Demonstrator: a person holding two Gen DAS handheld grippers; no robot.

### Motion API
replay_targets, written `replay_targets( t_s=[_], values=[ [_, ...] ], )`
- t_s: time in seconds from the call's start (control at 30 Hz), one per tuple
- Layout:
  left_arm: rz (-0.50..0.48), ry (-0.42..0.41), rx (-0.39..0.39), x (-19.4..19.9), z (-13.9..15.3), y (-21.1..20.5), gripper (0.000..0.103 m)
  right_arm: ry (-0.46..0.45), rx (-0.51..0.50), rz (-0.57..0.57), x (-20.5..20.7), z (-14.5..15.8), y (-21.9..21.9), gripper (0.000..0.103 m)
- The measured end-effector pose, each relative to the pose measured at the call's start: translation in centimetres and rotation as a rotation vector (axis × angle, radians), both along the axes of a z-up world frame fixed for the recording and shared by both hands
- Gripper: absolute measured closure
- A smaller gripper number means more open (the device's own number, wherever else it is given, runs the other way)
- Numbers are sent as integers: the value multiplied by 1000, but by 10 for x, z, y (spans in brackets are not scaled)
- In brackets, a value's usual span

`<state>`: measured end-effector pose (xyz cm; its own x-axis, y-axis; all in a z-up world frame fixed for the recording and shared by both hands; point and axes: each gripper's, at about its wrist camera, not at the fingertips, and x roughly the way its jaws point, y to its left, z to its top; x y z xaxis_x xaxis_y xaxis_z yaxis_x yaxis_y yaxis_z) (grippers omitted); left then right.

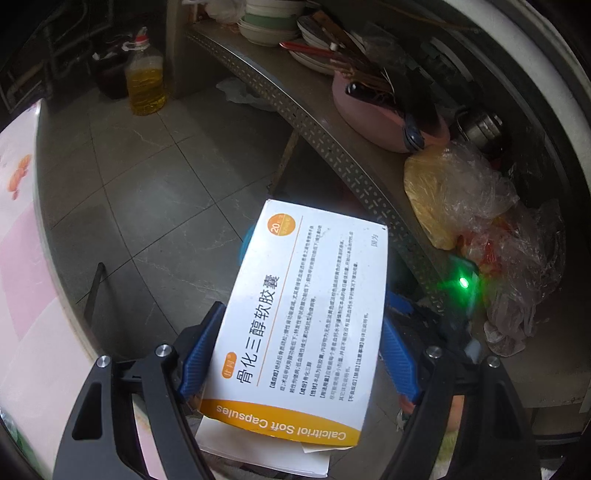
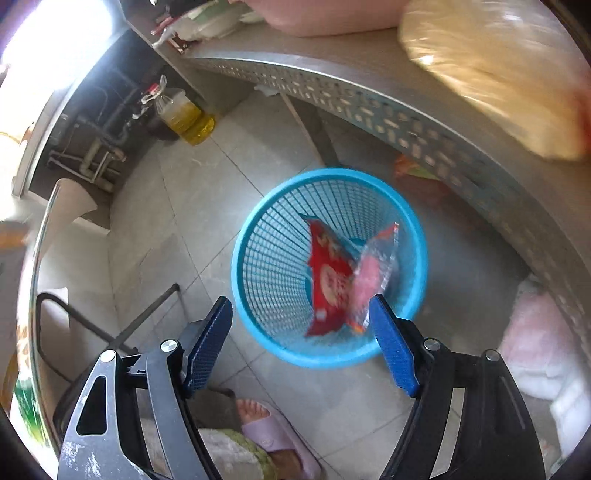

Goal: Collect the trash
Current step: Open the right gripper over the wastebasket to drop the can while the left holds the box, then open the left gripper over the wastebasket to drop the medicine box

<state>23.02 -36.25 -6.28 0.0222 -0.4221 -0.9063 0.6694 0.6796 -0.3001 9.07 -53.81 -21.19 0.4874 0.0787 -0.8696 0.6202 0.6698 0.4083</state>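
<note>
Right gripper (image 2: 301, 343) jaws apart, nothing clamped; wrapper (image 2: 332, 280) blurred, over basket (image 2: 258, 317) mouth, apparently dropping in. Left gripper (image 1: 299, 354) clamped on box (image 1: 306, 306), held above floor; box not yet binned. Bags (image 1: 517, 258) remain on bench (image 1: 332, 136).

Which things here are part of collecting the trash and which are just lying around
Part of the job: medicine box in left gripper; red wrapper at right gripper; blue basket.

Lying about: oil bottle, pink basin, bowls.
</note>
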Motion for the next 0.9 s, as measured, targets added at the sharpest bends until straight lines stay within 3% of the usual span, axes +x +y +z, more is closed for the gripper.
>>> replay_targets(
  t_s=[0.07,0.13,0.27,0.37,0.47,0.9],
  values=[
    [-2,40,-7,3,-10,-16,25,2,19,-15,-16,1,4,29],
    [4,70,-5,7,-24,-35,16,7,44,-29,-28,-1,7,29],
    [36,28,2,15,-45,-61,13,27,71,-55,-48,-3,8,29],
    [71,49,-17,15,-46,-55,13,27,72,-72,-61,-1,8,29],
    [86,37,-58,11,-29,-38,13,30,68,-78,-68,-2,9,29],
    [56,-175,-191,-29,83,49,13,-20,69,-27,-57,16,22,29]
  ],
)
